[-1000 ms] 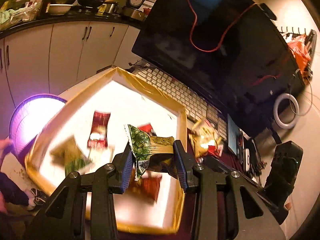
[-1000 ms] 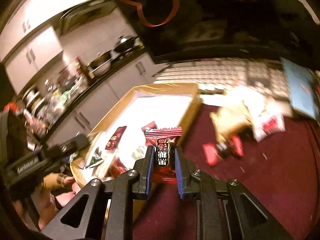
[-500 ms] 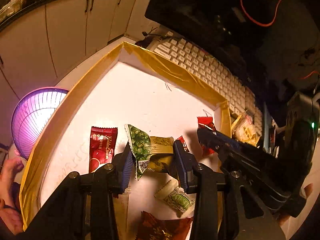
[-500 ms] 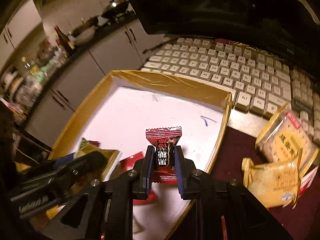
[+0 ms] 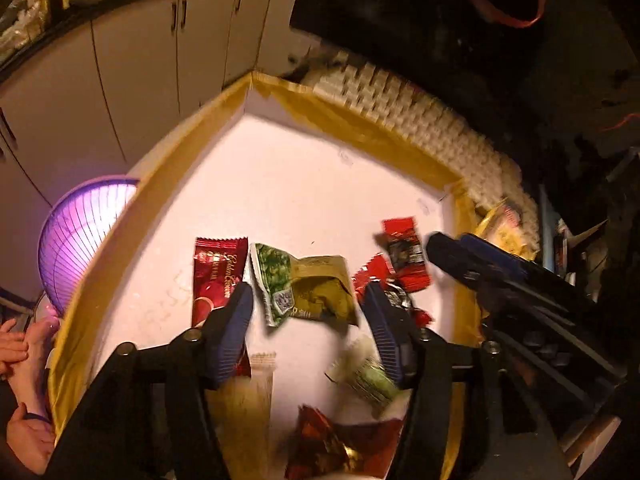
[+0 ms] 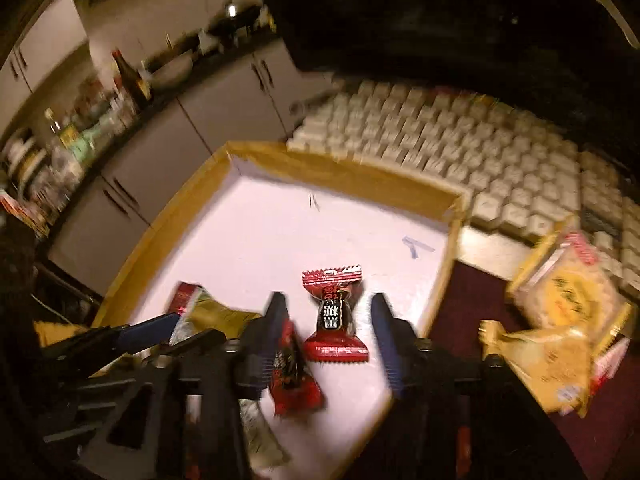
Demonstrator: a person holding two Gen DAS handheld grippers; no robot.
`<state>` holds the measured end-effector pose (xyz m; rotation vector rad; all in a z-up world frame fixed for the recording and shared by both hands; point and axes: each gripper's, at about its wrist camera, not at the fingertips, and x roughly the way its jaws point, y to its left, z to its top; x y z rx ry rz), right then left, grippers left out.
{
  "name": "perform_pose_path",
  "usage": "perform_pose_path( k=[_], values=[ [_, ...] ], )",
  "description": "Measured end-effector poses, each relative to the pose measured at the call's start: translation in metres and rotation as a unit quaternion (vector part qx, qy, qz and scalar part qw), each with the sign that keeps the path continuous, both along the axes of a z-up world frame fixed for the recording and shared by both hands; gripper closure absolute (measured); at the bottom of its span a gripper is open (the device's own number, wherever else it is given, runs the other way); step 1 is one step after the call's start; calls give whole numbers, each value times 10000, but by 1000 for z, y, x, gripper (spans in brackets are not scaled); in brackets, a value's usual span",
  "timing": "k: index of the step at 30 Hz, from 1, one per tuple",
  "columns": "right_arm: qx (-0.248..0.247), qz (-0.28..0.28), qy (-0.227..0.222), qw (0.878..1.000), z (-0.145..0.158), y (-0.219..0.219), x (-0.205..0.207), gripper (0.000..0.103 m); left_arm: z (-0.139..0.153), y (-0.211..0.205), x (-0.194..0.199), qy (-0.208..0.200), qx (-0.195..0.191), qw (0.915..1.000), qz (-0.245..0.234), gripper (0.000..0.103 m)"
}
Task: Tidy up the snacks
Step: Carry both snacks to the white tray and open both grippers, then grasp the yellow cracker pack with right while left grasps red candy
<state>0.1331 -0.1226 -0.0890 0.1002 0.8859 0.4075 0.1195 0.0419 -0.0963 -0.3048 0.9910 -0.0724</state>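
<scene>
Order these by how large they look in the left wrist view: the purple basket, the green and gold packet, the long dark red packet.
1. purple basket
2. green and gold packet
3. long dark red packet

The packets look close in size.

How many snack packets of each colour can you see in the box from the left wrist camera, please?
Red: 4 (long red packet, red-and-black candy, second red candy, dark red packet)
Green: 2 (green-and-gold packet, blurred green-and-white packet)
Pale: 1 (pale packet)
Total: 7
</scene>
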Motion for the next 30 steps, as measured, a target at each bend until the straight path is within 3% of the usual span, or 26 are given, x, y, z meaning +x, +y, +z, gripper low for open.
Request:
perform_pose_path(
  k=[3,5,7,11,14,19,25,30],
  values=[
    [455,-183,-383,9981,22,-37,-39,38,21,-2,-27,-534,51,9982,256,38],
    [935,-194,-490,9942,27,-62,-67,31,33,-12,-51,-929,175,9952,257,28],
    [1228,-434,-432,9905,23,-85,-90,30,38,-24,-76,-1222,182,9921,209,27],
    [1309,-911,-166,9871,-4,-135,-110,29,29,-52,-109,-1289,-233,9912,-211,27],
    [1206,-1104,61,9865,-19,-157,-109,29,17,-79,-118,-1156,-294,9909,-624,27],
    [1383,-1371,139,9807,-25,-184,-95,29,10,-111,-126,-1134,-43,9876,-1087,27],
    [1621,-1330,328,9772,-23,-182,-56,31,11,-115,-128,-1140,-17,9872,-1112,27],
    [1500,-1529,421,9759,-27,-172,-20,36,11,-114,-130,-1114,-24,9881,-1062,27]
  ],
)
